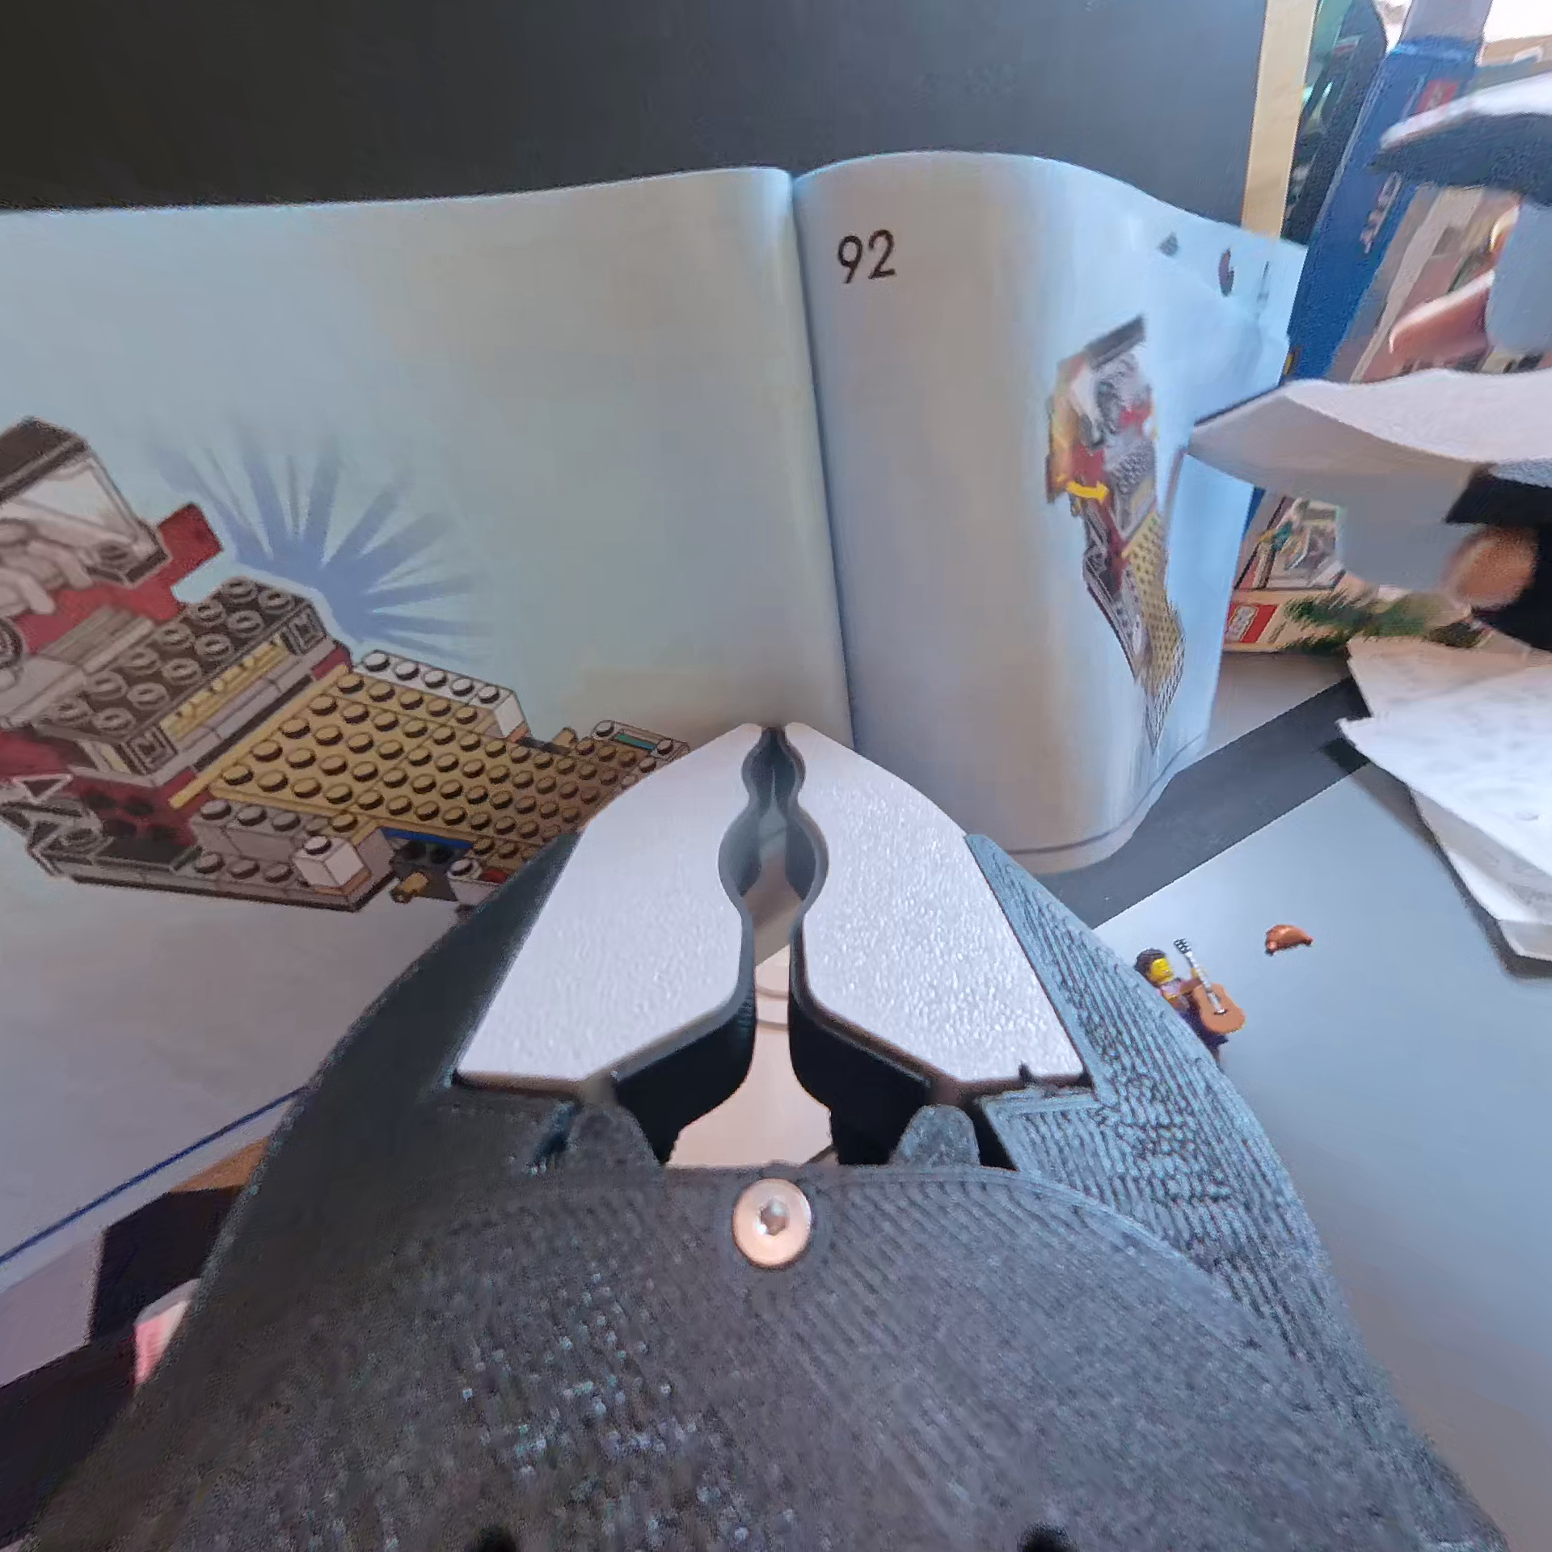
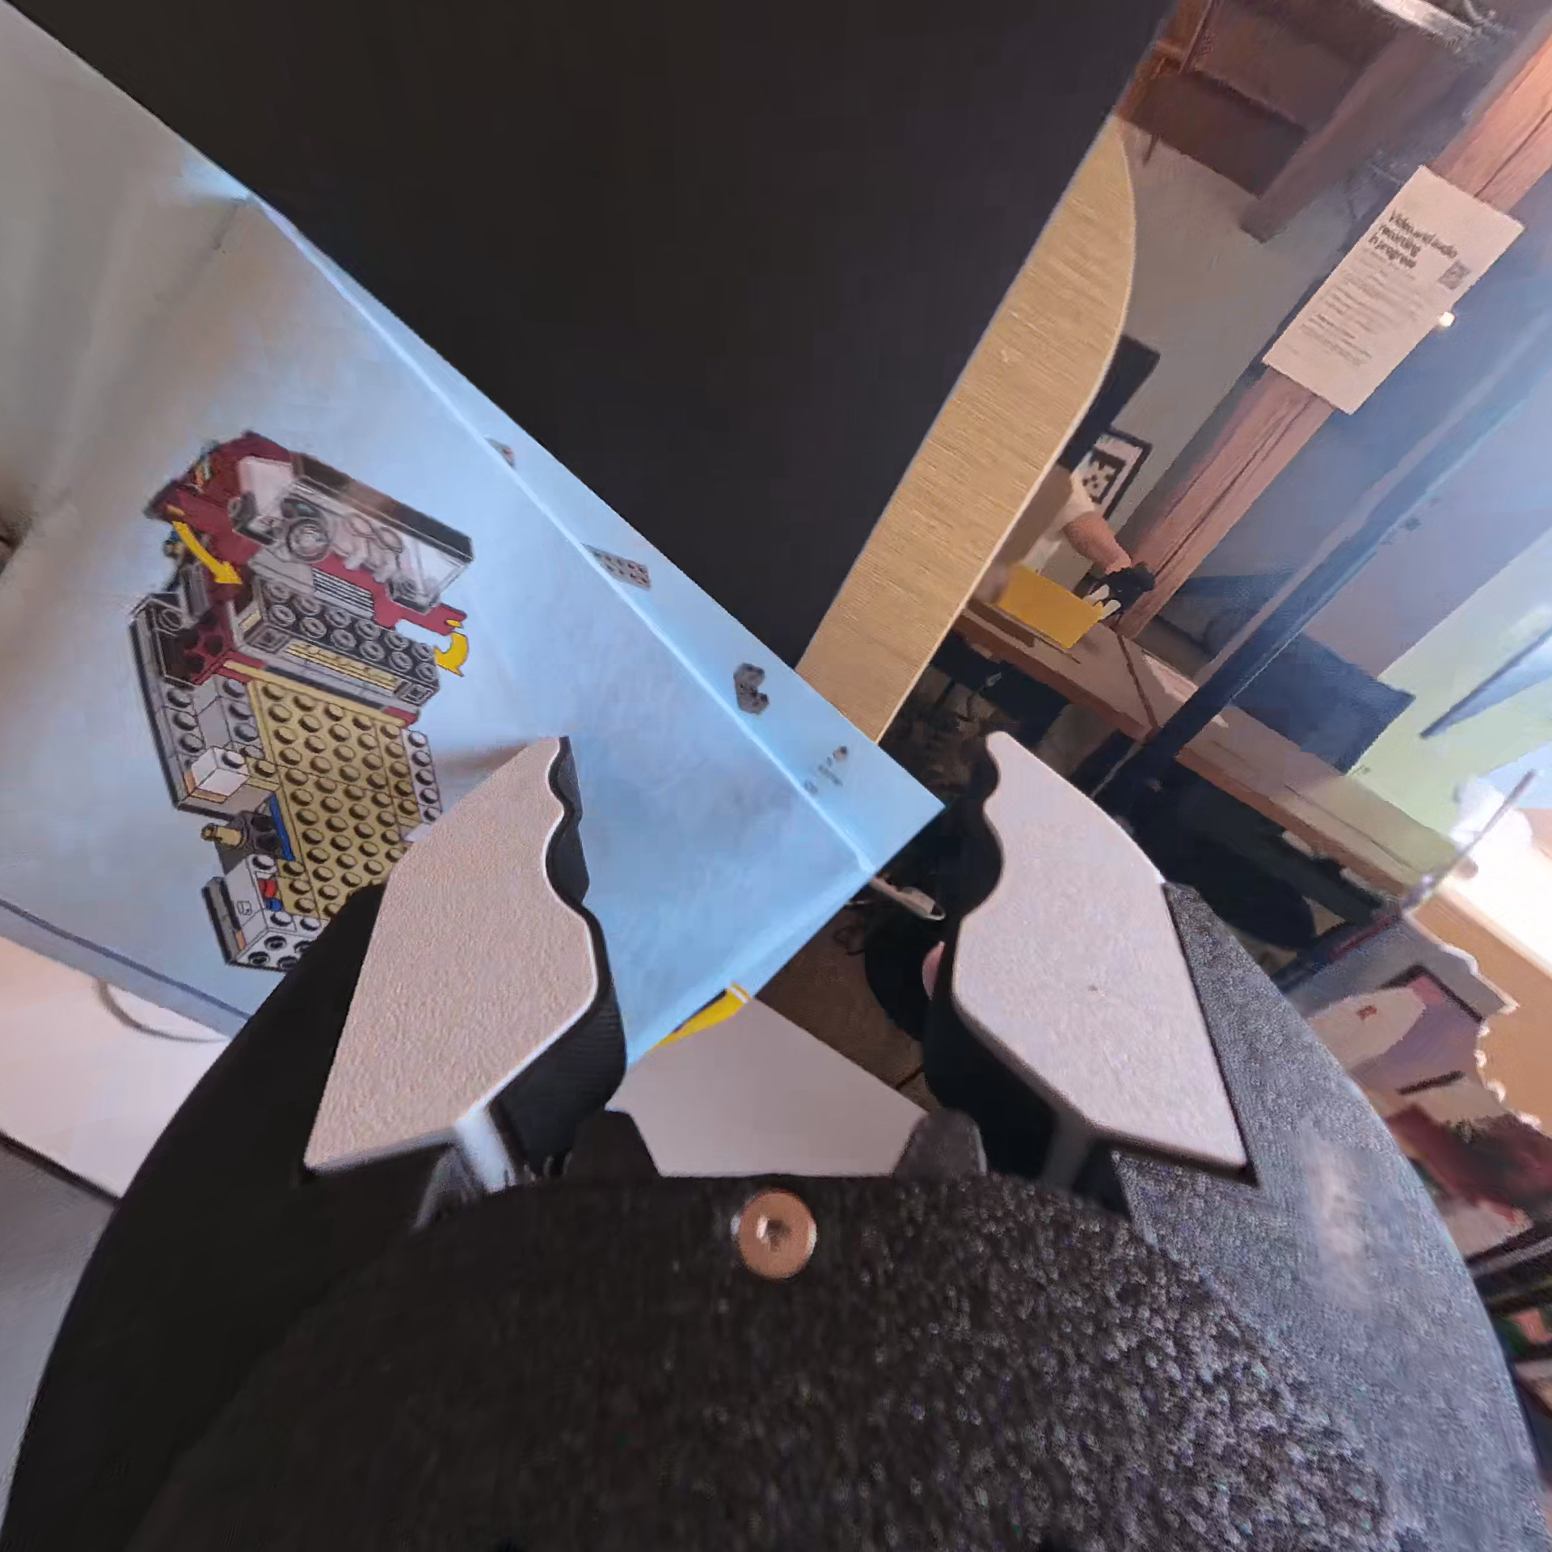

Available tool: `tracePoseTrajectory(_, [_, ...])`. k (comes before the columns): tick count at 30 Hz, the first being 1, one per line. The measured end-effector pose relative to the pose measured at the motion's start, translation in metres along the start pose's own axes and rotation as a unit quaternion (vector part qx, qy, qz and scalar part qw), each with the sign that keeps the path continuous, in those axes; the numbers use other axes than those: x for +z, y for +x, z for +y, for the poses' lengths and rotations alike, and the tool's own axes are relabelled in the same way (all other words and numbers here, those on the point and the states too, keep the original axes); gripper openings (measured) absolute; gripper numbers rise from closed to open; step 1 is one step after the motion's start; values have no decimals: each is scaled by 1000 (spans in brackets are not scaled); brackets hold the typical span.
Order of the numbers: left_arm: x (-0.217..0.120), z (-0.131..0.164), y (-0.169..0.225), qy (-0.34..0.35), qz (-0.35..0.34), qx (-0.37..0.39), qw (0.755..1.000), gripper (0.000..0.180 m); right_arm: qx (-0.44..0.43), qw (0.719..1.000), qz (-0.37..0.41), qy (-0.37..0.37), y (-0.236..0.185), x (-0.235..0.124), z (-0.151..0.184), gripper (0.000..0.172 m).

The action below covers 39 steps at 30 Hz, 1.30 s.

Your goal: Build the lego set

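Observation:
An open brick-building instruction booklet [image 1: 504, 378] stands curved in front of me, with pictures of a tan, grey and dark red model. My left gripper [image 1: 777, 739] is shut with nothing between its pads, its tips low against the booklet just left of the fold. The right-hand page [image 1: 966, 504] is raised and bowed. My right gripper [image 2: 777, 743] is open wide. The light blue page [image 2: 672, 756] rises between its fingers [image 2: 470, 924], its corner near the right finger, and neither pad presses on it. One right finger [image 1: 1360, 445] shows blurred in the left wrist view.
A minifigure with a guitar [image 1: 1192, 991] and a small brown piece [image 1: 1287, 936] lie on the grey table [image 1: 1386, 1176]. Loose white sheets [image 1: 1470, 756] and toy boxes [image 1: 1310, 588] are at the right. A wooden panel [image 2: 1008, 462] and a far table with a yellow box [image 2: 1050, 605] stand behind.

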<state>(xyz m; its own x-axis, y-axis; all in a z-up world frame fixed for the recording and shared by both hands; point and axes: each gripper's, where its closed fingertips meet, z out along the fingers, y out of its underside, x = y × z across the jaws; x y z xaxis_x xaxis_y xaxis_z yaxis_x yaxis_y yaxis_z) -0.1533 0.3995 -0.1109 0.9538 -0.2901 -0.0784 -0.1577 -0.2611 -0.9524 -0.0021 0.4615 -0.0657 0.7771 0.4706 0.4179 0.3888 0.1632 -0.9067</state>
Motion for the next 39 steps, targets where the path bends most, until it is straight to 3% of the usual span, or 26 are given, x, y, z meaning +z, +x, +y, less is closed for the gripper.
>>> tracePoseTrajectory(3, [0, -1, -1, 8, 12, -43, 999, 0, 120, 992, -39, -13, -2, -8, 24, 93])
tracePoseTrajectory(6, [0, 0, -1, 14, 5, -41, 999, 0, 238, 961, -130, -56, -23, -5, 64, 96])
tracePoseTrajectory(8, [0, 0, -1, 15, 2, -41, 999, 0, 299, 928, -210, -71, -44, -4, 78, 85])
tracePoseTrajectory(10, [0, 0, -1, 14, 5, -46, 999, 0, 351, 890, -287, -48, -56, -11, 71, 49])
tracePoseTrajectory(11, [0, 0, -1, 14, 6, -48, 999, 0, 371, 879, -297, -47, -56, -12, 69, 44])
tracePoseTrajectory(13, [0, -1, -1, 15, 8, -48, 999, 0, 372, 878, -295, -62, -51, -14, 74, 25])
tracePoseTrajectory(16, [0, -1, -2, 17, 5, -48, 999, 0, 386, 868, -306, -58, -44, -22, 70, 10])
tracePoseTrajectory(19, [0, -1, -2, 18, 3, -45, 999, 0, 351, 889, -291, -29, -27, -31, 55, 3])
tracePoseTrajectory(24, [-1, -3, -3, 11, -8, -21, 1000, 0, 179, 959, -217, 3, -1, -23, 13, 3])
tracePoseTrajectory(28, [-5, -18, -13, 27, -37, 11, 999, 0, 111, 978, -177, -6, 1, -2, -16, 4])
tracePoseTrajectory(31, [-7, -19, -19, 24, -42, 19, 999, 0, 98, 986, -133, -37, 2, 5, -8, 8])
tracePoseTrajectory(34, [-10, -14, -19, 15, -60, 73, 995, 0, 100, 989, -97, -38, 4, 0, 11, 14])
tracePoseTrajectory(39, [-8, -23, 2, 47, -49, 152, 986, 0, 120, 988, -96, -12, 2, -4, 25, 12])
